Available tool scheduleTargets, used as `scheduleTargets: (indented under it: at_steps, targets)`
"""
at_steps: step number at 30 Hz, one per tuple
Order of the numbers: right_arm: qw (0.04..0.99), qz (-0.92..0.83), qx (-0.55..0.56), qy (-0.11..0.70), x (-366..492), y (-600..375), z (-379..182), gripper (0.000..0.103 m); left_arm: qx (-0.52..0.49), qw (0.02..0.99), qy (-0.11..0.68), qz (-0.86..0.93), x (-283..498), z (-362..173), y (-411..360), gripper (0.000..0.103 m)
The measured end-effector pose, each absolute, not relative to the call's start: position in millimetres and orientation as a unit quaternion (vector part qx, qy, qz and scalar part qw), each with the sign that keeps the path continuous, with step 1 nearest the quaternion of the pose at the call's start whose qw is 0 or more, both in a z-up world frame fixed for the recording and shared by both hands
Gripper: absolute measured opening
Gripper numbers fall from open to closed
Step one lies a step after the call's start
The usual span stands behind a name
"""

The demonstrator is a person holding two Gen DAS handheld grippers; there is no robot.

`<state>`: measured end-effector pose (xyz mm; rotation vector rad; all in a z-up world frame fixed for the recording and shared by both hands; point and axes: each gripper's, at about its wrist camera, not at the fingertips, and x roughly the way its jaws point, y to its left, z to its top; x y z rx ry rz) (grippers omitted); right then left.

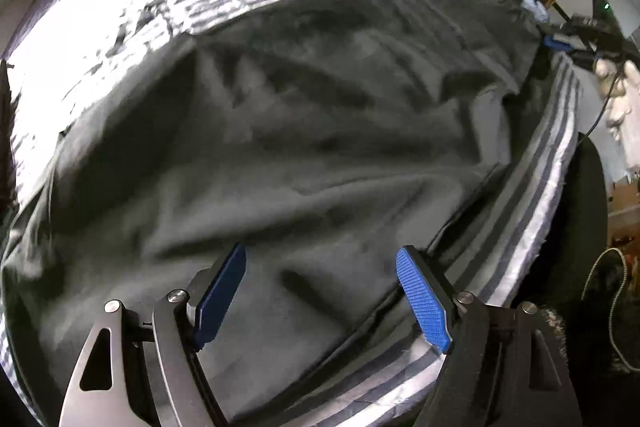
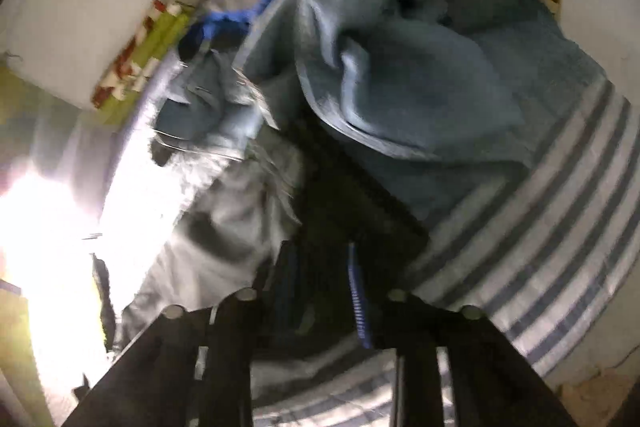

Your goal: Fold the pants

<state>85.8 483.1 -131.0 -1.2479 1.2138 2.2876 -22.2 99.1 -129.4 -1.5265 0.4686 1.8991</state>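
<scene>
Now spreading step, I judge. Pants (image 1: 304, 131) lie rumpled, flat on bed (image 1: 532, 195), near its striped edge. Left gripper (image 1: 320, 291) above pants, fingers apart, empty. Right gripper (image 2: 320, 307) by clothes pile (image 2: 400, 67); blurred, fingers seemingly parted, nothing between. Next: I pinch waistband, smooth.

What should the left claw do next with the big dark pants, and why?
Probably lower and pinch the near edge of the dark pants. The left claw hangs open above them, holding nothing, and they lie spread and wrinkled on the striped bed cover, not folded yet.
</scene>
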Motion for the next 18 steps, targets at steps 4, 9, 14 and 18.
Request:
scheduleTargets:
  at_steps: [4, 9, 14, 18]
  targets:
    - [0.139, 0.787, -0.444, 0.404, 63, 486, -131, 0.035, -0.591, 0.297, 0.200, 0.723, -25, -148, 93, 0.088]
    - [0.147, 0.788, -0.463, 0.378, 42, 478, -139, 0.035, -0.568, 0.308, 0.215, 0.732, -18, -157, 90, 0.103]
    - [0.164, 0.788, -0.477, 0.352, 31, 476, -139, 0.016, -0.569, 0.306, 0.212, 0.733, -17, -155, 88, 0.100]
    - [0.158, 0.799, -0.471, 0.338, 31, 474, -124, 0.008, -0.571, 0.314, 0.212, 0.728, -18, -149, 83, 0.087]
